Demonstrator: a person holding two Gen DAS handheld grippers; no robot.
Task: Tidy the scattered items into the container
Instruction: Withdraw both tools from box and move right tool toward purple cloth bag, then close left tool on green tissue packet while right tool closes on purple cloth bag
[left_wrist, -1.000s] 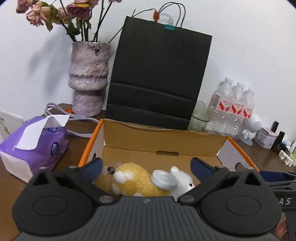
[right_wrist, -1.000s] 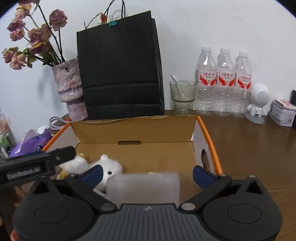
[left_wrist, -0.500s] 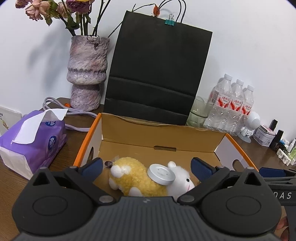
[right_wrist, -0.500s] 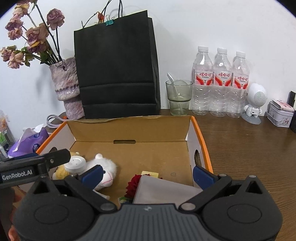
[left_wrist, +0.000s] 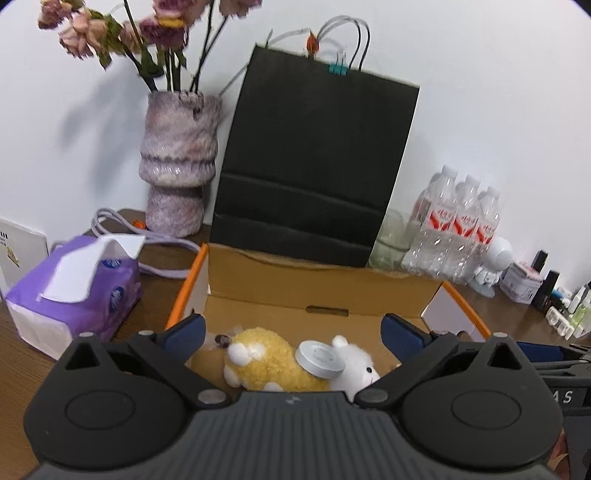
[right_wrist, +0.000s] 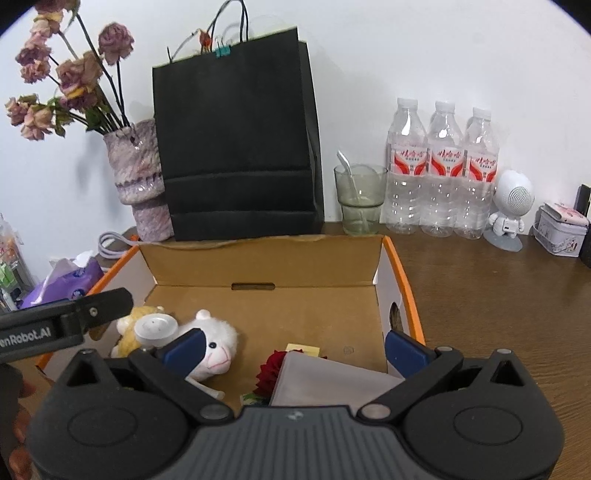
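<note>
Hovering over the cardboard box (right_wrist: 266, 258), both grippers empty. Left gripper (left_wrist: 291, 332) jaws spread wide, nothing between the blue pads; right gripper (right_wrist: 293, 347) the same, wide open, holding nothing.

Box sits centre frame in both views, orange rim, flaps up. Inside it, lower left of the right wrist view: yellow plush toy (right_wrist: 129, 328) and white plush lamb (right_wrist: 218, 339) lying side by side and touching, with a white round cap (right_wrist: 154, 328) resting on top where they meet. Same trio shows at lower centre of the left wrist view: yellow plush toy (left_wrist: 266, 362), cap (left_wrist: 320, 363), lamb (left_wrist: 356, 365).

Lower centre of the right wrist view, still inside the box: grey flat pouch (right_wrist: 332, 380) lying on the floor, a red rose (right_wrist: 271, 371) touching its left edge, a yellow sticky note (right_wrist: 303, 348) just behind it.

Outside the box: black paper bag (right_wrist: 240, 147) directly behind, vase of dried flowers (right_wrist: 138, 173) to its left, purple tissue pack (left_wrist: 74, 288) at left edge, glass with spoon (right_wrist: 358, 199) and three water bottles (right_wrist: 443, 170) upper right.
</note>
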